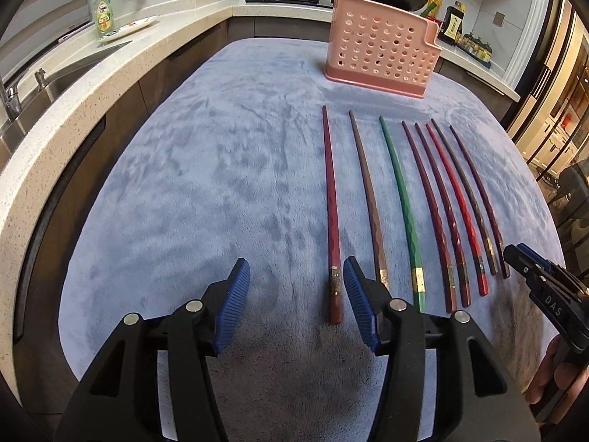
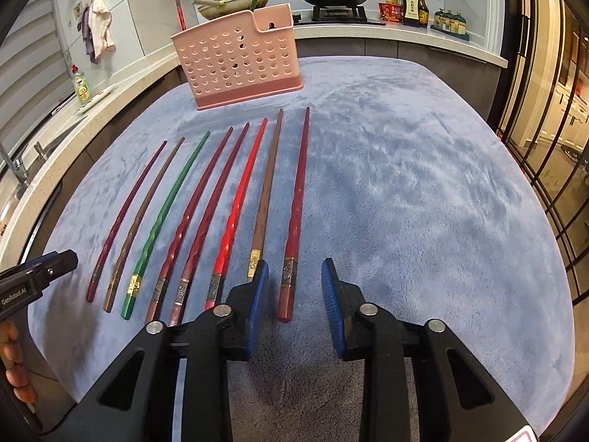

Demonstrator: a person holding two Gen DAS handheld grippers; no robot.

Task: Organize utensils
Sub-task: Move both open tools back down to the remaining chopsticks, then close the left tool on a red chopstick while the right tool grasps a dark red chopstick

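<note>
Lying side by side on the blue cloth (image 1: 221,184) are eight chopsticks (image 2: 191,213), in the middle of both views, thin tips toward the pink holder (image 1: 383,55) at the top. The holder stands on the cloth's far edge, with two more sticks poking up from it.

The left gripper (image 1: 296,294) has its fingers wide apart with nothing between them. They hang over bare cloth, and the leftmost dark red chopstick (image 1: 331,213) sits just inside the right finger. Lots of bare cloth fills the left side of that view, up to the counter edge (image 1: 73,118).

The right gripper (image 2: 294,287) is open too, and the thick end of the rightmost dark red chopstick (image 2: 294,221) lies between its fingers. Bare cloth fills the right side of that view.

One gripper body says "DAS" at the lower right of the left view. The other says "GenRobot.AI" at the lower left of the right view. The bottle labels are too small to read.
</note>
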